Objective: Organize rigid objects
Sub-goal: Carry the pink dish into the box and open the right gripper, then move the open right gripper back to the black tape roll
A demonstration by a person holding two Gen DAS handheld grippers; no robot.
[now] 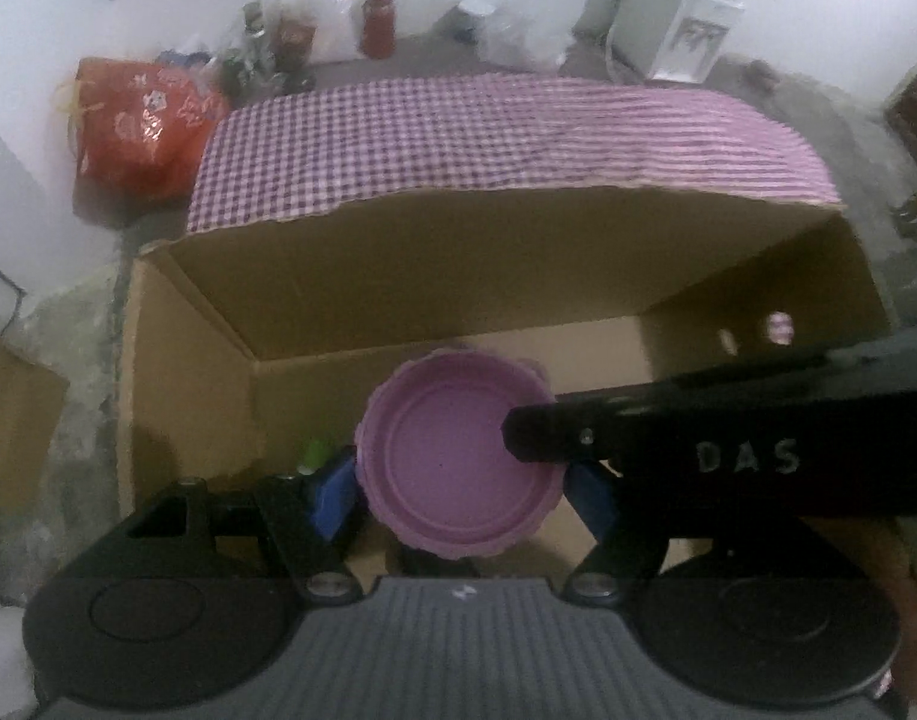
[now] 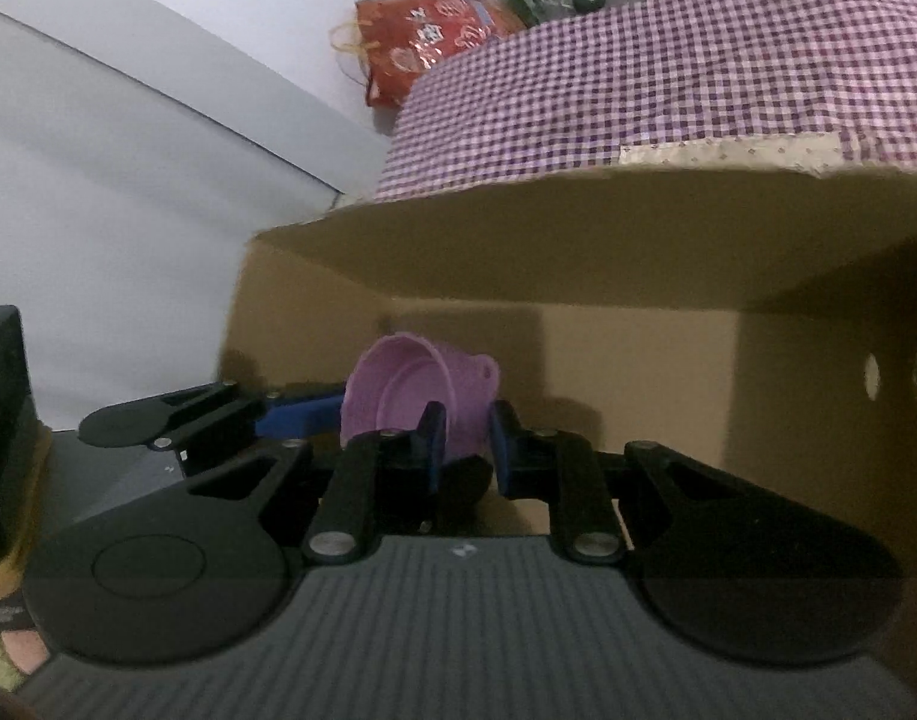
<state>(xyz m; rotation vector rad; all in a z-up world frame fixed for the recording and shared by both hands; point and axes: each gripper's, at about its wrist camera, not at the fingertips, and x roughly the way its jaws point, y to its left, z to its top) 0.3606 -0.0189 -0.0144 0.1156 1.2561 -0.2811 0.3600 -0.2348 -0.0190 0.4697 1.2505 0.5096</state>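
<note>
Both hand-held grippers are holding one purple bowl (image 1: 458, 468) above the open cardboard box (image 1: 176, 372): the left hand-held gripper (image 1: 458, 495) is clamping its sides, the right hand-held gripper (image 2: 466, 447) is pinching its rim.

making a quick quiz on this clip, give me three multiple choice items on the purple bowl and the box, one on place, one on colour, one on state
1. Where is the purple bowl?
A. over the open cardboard box
B. on the checked cloth
C. beside the red bag

2. What colour is the checked cloth behind the box?
A. green and yellow
B. purple and white
C. plain black

3. How is the bowl held?
A. lying free
B. by the left gripper alone
C. by both grippers

Answers:
1 A, the box's brown walls surround it in both views.
2 B, its small squares are purple and white.
3 C, the left gripper spans the bowl between its blue pads, while the right gripper has its jaws pinched on the rim.
</note>
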